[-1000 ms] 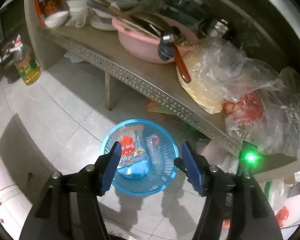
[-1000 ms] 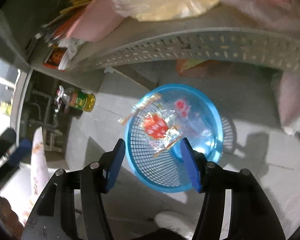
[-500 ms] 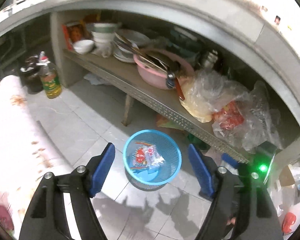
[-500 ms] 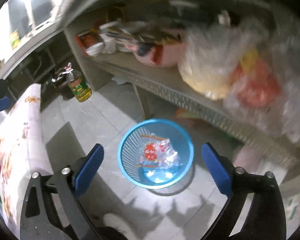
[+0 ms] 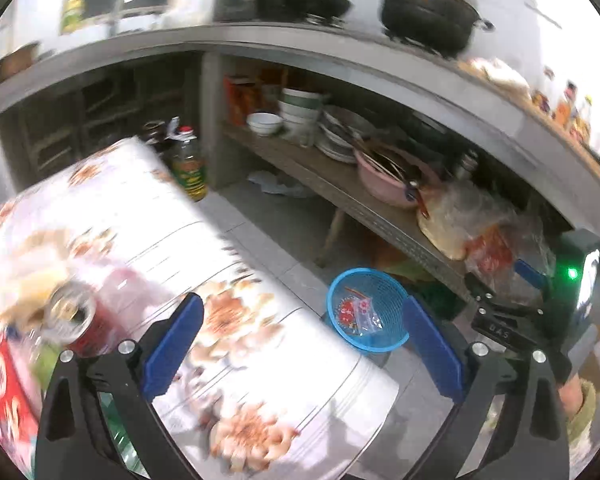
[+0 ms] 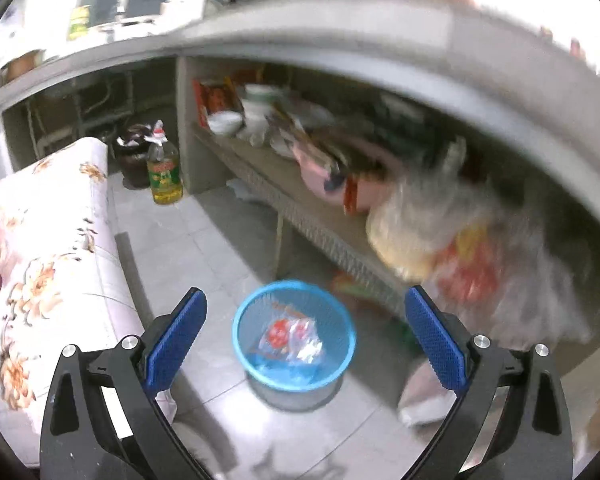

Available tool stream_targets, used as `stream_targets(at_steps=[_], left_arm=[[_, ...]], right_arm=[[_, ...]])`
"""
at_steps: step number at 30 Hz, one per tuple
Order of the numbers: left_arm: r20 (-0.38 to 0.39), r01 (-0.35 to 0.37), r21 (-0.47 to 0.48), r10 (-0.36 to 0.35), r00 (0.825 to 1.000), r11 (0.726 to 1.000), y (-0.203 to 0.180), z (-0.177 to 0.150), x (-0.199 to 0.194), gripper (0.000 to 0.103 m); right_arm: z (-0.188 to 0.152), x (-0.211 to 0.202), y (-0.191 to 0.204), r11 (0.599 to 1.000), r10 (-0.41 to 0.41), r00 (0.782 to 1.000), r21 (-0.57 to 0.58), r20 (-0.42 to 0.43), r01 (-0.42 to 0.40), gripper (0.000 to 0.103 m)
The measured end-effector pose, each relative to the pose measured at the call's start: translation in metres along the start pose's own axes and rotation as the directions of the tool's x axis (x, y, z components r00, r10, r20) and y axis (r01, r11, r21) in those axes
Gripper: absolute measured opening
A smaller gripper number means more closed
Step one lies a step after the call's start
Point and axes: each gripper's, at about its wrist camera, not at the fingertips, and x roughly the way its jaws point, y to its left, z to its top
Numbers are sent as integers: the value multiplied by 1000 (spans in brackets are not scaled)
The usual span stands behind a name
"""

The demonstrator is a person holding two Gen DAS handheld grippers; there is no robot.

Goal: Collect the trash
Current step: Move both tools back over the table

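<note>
A blue mesh basket (image 6: 242,322) stands on the tiled floor with clear wrappers (image 6: 292,336) printed in red lying inside. My right gripper (image 6: 306,340) hangs high above it, open, with nothing between its pads. My left gripper (image 5: 302,344) is over the floral tablecloth (image 5: 240,320); its jaws are opening and hold nothing. The same basket (image 5: 334,300) sits beyond the table's edge in the left wrist view. A red can (image 5: 72,320) and a red packet (image 5: 0,380) lie blurred on the table at the left. The right gripper's black body (image 5: 500,328) shows at the right.
A low shelf (image 5: 340,188) under the counter holds a pink basin (image 5: 384,178), bowls and plastic bags (image 5: 480,236). An oil bottle (image 6: 164,176) stands on the floor by the wall. Pots (image 5: 428,8) sit on the counter. The table's corner (image 6: 96,152) is at the left.
Both grippers rose and drew back from the basket, which now looks smaller and farther. Both pairs of jaws spread wider. The floral table came into the left wrist view.
</note>
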Motion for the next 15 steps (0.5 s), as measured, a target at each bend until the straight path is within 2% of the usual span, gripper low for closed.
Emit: stream_targets(at_steps=[4, 8, 12, 15], left_arm=[[27, -30, -105, 33, 999, 994, 26, -10, -26, 97], [64, -59, -138, 69, 996, 989, 40, -18, -44, 97], [92, -58, -185, 76, 993, 981, 50, -29, -64, 97], [130, -67, -200, 94, 987, 977, 58, -43, -82, 97]], right_arm=[[5, -22, 18, 999, 27, 997, -44, 76, -23, 95], [10, -35, 36, 985, 168, 981, -53, 101, -164, 95], [9, -42, 56, 944, 328, 940, -77, 94, -322, 95], [6, -46, 77, 912, 403, 913, -109, 70, -395, 95]])
